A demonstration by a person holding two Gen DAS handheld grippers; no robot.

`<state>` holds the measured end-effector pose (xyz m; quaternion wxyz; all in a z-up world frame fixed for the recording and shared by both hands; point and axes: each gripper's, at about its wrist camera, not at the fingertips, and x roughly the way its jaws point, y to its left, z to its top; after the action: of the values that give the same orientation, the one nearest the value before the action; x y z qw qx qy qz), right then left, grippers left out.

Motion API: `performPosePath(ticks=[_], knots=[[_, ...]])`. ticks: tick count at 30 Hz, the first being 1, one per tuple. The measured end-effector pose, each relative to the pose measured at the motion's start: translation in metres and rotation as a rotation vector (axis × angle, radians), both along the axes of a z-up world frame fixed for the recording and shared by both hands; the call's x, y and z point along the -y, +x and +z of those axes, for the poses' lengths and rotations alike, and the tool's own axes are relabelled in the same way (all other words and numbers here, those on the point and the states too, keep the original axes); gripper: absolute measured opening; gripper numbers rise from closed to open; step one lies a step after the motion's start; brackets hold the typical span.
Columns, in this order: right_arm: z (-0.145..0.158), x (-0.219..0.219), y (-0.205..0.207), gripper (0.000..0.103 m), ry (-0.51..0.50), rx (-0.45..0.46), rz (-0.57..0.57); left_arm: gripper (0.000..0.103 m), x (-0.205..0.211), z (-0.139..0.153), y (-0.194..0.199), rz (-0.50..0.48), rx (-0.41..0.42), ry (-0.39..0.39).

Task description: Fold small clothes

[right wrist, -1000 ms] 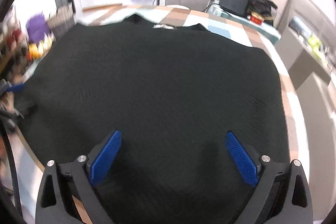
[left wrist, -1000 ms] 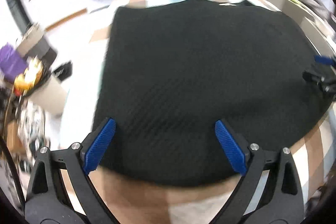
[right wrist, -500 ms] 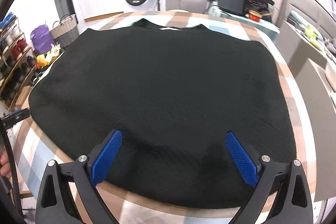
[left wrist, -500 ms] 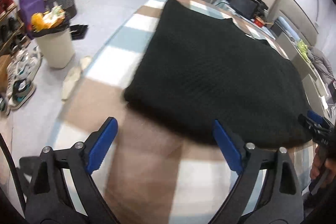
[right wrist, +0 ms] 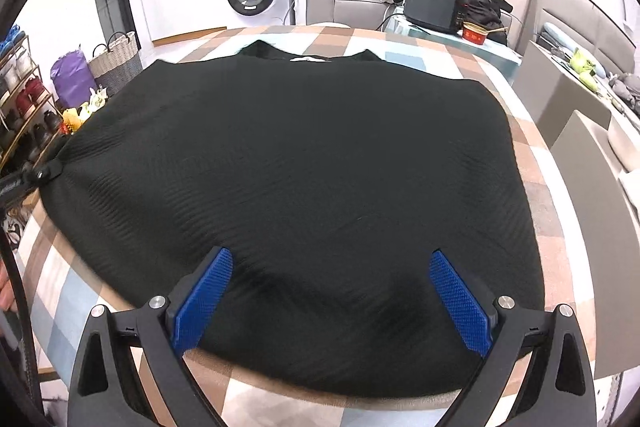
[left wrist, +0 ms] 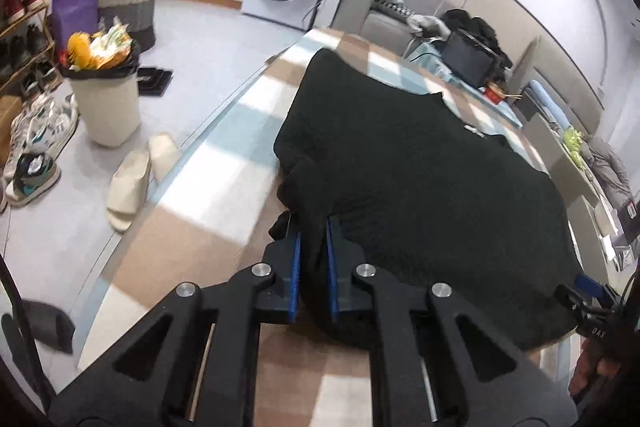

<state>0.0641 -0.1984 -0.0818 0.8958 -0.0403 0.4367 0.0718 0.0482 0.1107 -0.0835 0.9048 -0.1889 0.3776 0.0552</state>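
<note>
Swinging from over the black garment (left wrist: 420, 179) to its corner, the left tool (left wrist: 312, 227) has just been closing and is now pinching that fabric. Right tool (right wrist: 332, 271) is hovering open above the garment lying flat on the checkered surface (right wrist: 532, 187).

A table (right wrist: 536, 187) covered in a checked cloth of brown, white and pale blue squares carries the work. A black knitted top (right wrist: 304, 187) lies spread flat on it, taking up most of the surface, its neckline toward the far edge and its hem near the front edge. In the left wrist view the near left corner of the top (left wrist: 304, 187) is bunched up off the cloth, and bare checked squares show beside it along the table's left side (left wrist: 224, 163). The cloth also shows in a strip along the right side.
</note>
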Motion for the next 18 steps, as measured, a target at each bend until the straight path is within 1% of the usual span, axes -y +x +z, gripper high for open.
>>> performPosePath(ticks=[2, 7, 11, 14, 16, 18], knots=[[-0.003, 0.000, 0.004, 0.100, -0.002, -0.010, -0.001, 0.008, -0.002, -0.002, -0.006, 0.008, -0.004, -0.013], [-0.008, 0.000, 0.007, 0.100, 0.008, -0.017, 0.014, 0.009, 0.006, -0.001, -0.010, 0.011, -0.023, 0.024], [-0.013, 0.003, 0.010, 0.100, 0.002, -0.032, 0.015, 0.011, 0.007, -0.002, -0.012, 0.017, -0.032, 0.022], [-0.012, 0.002, 0.010, 0.100, 0.000, -0.034, 0.017, 0.019, 0.005, -0.004, -0.015, 0.034, -0.055, 0.020], [-0.011, 0.001, 0.011, 0.100, -0.003, -0.036, 0.020, 0.029, 0.002, -0.007, -0.019, 0.043, -0.075, 0.013], [-0.011, 0.000, 0.010, 0.100, -0.007, -0.035, 0.024, 0.030, -0.003, -0.009, -0.026, 0.051, -0.076, -0.006]])
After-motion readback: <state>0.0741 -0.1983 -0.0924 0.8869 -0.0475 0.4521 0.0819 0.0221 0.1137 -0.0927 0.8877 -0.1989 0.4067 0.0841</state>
